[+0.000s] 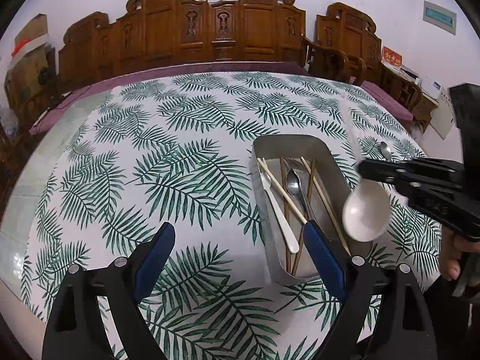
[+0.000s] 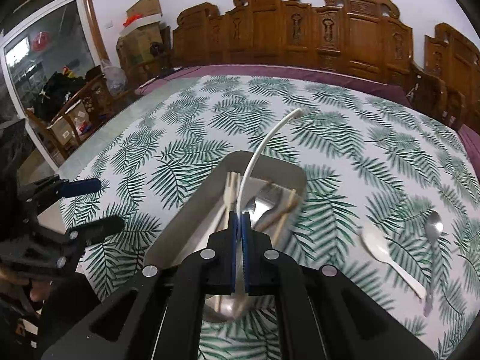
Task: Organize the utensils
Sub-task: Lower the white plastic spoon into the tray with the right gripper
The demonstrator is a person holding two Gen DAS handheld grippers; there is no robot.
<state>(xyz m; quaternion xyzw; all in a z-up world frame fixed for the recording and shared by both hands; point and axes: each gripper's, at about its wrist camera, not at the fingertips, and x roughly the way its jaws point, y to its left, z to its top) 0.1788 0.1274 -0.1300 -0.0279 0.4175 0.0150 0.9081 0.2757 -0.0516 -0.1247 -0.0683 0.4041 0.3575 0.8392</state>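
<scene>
An oblong metal tray stands on the leaf-print tablecloth and holds chopsticks, a metal spoon and a white fork. My left gripper hangs open just left of the tray's near end, nothing between its blue pads. My right gripper is shut on the handle of a big white spoon above the tray. From the left wrist, that spoon's bowl hangs over the tray's right rim. A second white spoon and a metal spoon lie on the cloth to the right.
A carved wooden bench with purple cushions runs along the table's far side. Cardboard boxes and a cluttered chair stand at the left by a glass door. A hand holds the right gripper's handle.
</scene>
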